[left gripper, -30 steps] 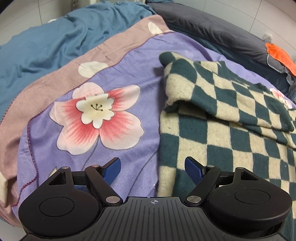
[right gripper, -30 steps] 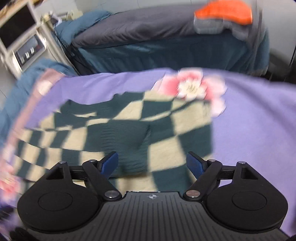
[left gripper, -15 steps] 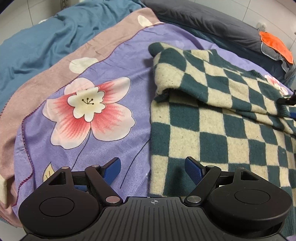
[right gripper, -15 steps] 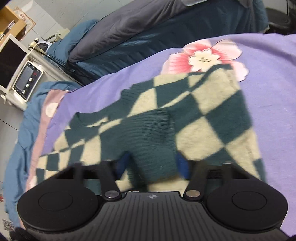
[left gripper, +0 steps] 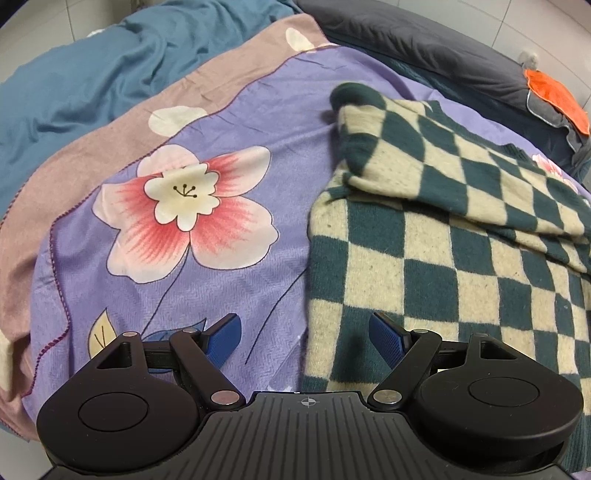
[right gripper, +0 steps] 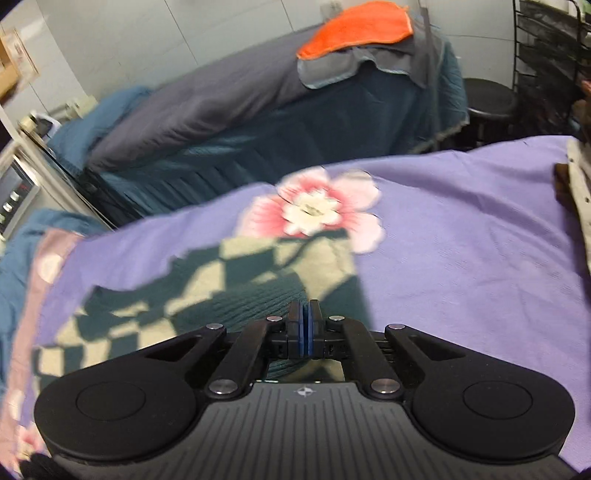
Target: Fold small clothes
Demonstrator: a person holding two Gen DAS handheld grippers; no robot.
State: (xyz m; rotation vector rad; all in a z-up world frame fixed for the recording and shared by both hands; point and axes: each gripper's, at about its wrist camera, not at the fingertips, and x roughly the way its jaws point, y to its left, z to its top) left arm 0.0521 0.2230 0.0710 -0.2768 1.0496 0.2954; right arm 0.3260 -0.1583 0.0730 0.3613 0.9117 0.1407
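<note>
A green-and-cream checked sweater lies flat on the purple flowered bedsheet, with one sleeve folded across its body. My left gripper hovers open over the sweater's left edge, one finger above the sheet and the other above the knit, with nothing between them. In the right wrist view the sweater looks blurred. My right gripper is closing down on the dark green ribbed cuff; its pads are pressed together and the knit bunches around them.
A teal blanket and dark grey bedding lie beyond the sheet, with an orange cloth on top. A black stool stands at the far right, an appliance at the left, and beige fabric at the right edge.
My right gripper went from wide open to shut, closing over the ribbed cuff and shifting across the sweater. My left gripper stayed open in about the same place.
</note>
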